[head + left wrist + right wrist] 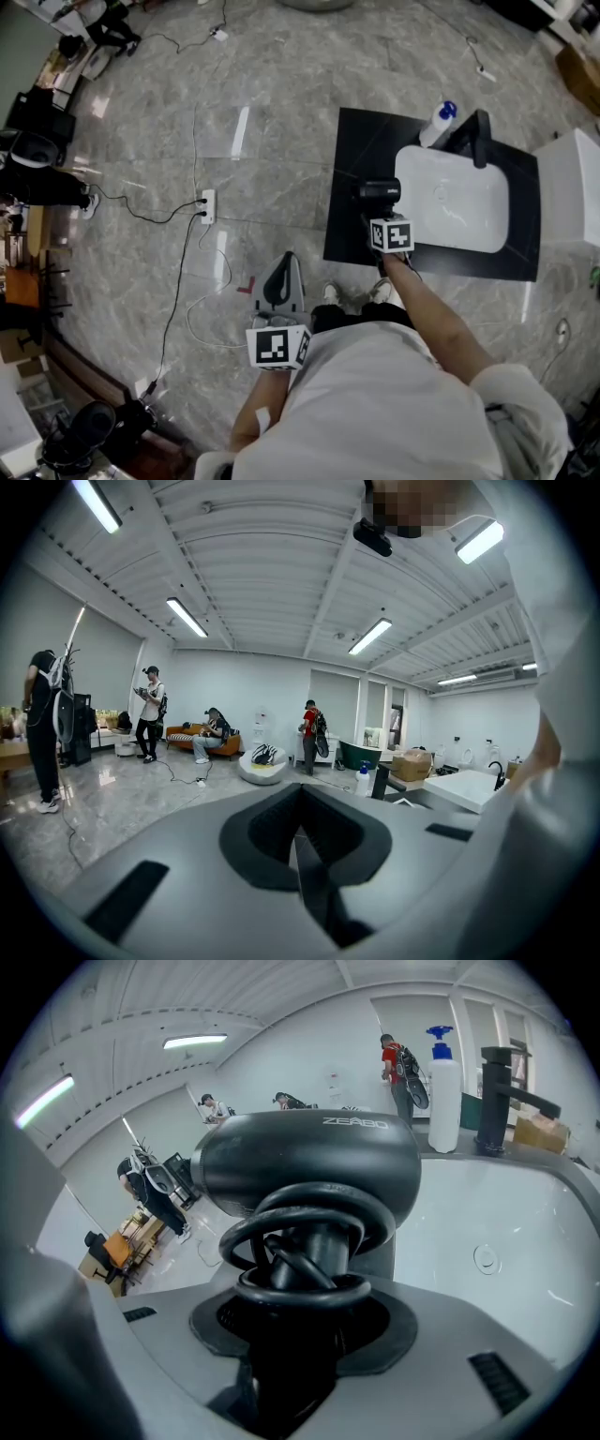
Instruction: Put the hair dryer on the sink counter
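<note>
A black hair dryer (380, 190) lies at the left side of the black sink counter (361, 141), beside the white basin (450, 202). Its handle, wound with its cord, points back into my right gripper (385, 212). In the right gripper view the dryer (309, 1162) fills the middle, and its cord-wrapped handle sits deep between the jaws of the right gripper (300, 1335), which are shut on it. My left gripper (281, 281) hangs over the floor left of the counter, far from the dryer. In the left gripper view the left gripper (302, 841) is shut and holds nothing.
A white pump bottle (437, 124) and a black faucet (480, 136) stand at the back of the basin. A white fixture (572, 187) adjoins the counter's right end. A power strip (207, 206) and cables lie on the marble floor. Several people (150, 710) are far off.
</note>
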A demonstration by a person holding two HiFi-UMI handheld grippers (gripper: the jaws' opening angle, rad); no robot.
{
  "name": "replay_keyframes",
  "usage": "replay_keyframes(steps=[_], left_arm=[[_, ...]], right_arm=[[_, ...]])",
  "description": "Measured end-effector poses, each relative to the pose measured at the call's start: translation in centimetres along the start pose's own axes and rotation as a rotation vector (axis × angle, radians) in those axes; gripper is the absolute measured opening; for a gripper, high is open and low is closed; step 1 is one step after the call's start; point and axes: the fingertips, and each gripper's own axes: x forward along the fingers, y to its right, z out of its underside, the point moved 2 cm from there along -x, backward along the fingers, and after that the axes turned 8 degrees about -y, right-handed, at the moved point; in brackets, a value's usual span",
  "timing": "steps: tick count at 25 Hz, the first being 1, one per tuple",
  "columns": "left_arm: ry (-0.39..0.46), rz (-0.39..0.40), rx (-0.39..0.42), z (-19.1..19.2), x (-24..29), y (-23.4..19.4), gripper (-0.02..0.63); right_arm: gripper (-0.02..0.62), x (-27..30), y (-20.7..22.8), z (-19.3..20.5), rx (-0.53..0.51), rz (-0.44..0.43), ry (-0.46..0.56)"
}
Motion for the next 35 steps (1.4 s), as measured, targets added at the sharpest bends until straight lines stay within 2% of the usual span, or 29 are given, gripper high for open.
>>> replay_keyframes(steps=[4,9,24,30,35], left_arm=[[0.008,0.006,-0.004,0.0,0.1,0.2,0.002],[0.01,0.007,-0.01,0.1,-0.2,0.0,0.002],[0.02,0.026,-0.009,0.8,-0.8,-0.2,0.002],[0.03,0.061,-0.014,0.7,-0.6,0.4,0.002],[0.054,0.113,0.002,0.5,-0.3,1.0,0.002]], right_arm=[[0.227,0.1,-0.1,0.1,0.027,-0.015,-0.008],[0.251,0.1,-0.5,0.2,-0.024,0.016,-0.029],[0.261,-0.8,-0.3,-0.7,0.057,-0.002,0.024],[0.261,-2.5,-0.5,-1.7,0.018,0.009,0.082],[0.259,-3.7,-0.7,-1.1,0.013,0.013,0.1]])
